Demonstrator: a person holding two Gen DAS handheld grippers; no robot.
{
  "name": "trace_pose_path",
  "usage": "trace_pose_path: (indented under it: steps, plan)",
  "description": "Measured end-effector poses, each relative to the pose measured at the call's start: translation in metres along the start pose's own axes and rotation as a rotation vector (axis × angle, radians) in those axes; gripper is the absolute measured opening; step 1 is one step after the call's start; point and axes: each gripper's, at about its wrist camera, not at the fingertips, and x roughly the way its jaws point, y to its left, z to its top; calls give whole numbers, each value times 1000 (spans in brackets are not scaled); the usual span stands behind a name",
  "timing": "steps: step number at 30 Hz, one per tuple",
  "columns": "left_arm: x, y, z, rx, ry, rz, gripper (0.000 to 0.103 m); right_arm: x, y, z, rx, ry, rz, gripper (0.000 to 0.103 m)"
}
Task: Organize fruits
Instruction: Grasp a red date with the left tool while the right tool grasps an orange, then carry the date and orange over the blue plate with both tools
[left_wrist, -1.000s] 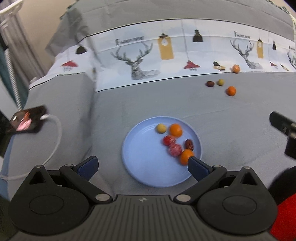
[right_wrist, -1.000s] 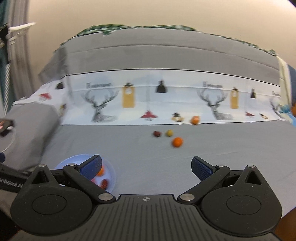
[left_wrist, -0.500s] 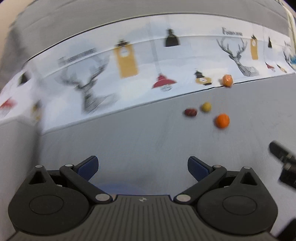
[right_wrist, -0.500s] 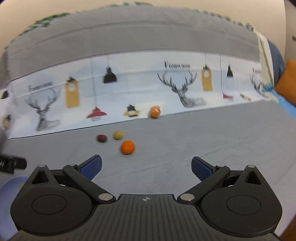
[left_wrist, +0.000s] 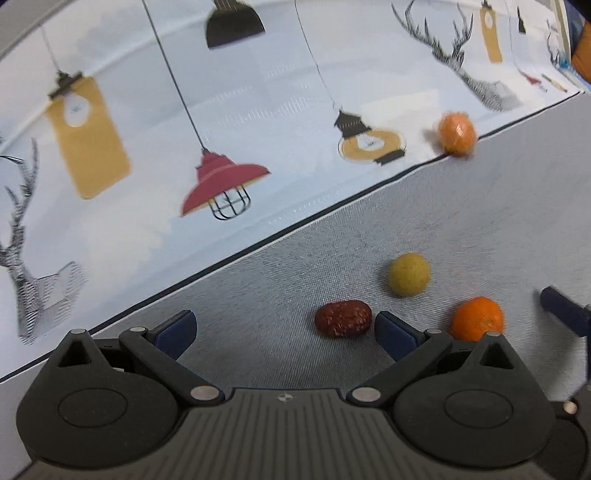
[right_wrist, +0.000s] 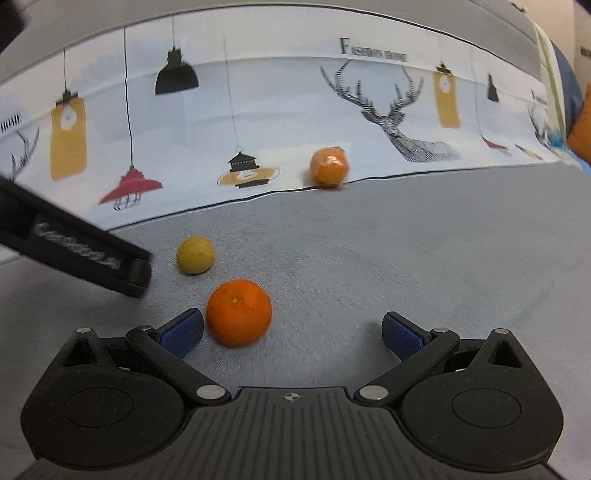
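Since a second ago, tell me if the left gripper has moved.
Yes. The left gripper has swung forward, off the blue plate toward the loose fruit: the red date on the grey sheet, formerly far off, now lies just beyond its open fingertips.

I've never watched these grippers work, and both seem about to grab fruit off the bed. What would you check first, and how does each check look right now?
1. Left gripper open: ok.
2. Right gripper open: ok.
3. Red date between the left fingers: not ok, it sits near the right-side finger.
4. Orange between the right fingers: not ok, it hugs the left-side finger.
5. Grippers apart from each other: ok, though close.
6. Plate free to receive fruit: cannot tell, out of view.
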Motion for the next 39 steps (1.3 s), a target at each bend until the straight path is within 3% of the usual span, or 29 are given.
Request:
trace_pose_path:
  steps: [2,7,8,9,10,11,14,18,22,26,33,36,39]
  plan:
    - [4,4,0,-31,-22,-34,103,2,-2,2,11,6,8,102]
    - [5,7,3,-56,9,-54,100,2,-2,1,9,7,6,102]
    - [2,6,3,-55,8,-69,84,1,-3,1,14,11,23,95]
    - [-3,5,3,-52,-3,-109,71,-3,-3,2,5,5,38,70]
    - [-9,2,4,-34,-14,-132,37,-7,0,5,-33,0,60,47]
    - [-13,-1,4,-15,-8,-138,34,-10,1,8,-52,7,52,35]
    - [-21,-2,2,-56,-5,-166,34,-9,-12,10,47,24,63,34]
    - [-55,0,-5,-103,-25,-164,35,-4,-19,8,52,-9,-13,34]
    - [-128,11,-41,-172,-32,-156,35,-15,-20,8,28,-53,-49,34]
    - [-210,28,-102,-211,-26,-98,35,-57,-20,13,18,-76,-39,34]
    - [-313,62,-212,-284,73,92,35,-203,-17,-1,-34,-6,229,35]
    - [-347,71,-253,-328,80,127,35,-269,4,-19,-157,14,329,35]
    - [-377,74,-286,-376,57,141,35,-322,23,-37,-189,100,472,35]
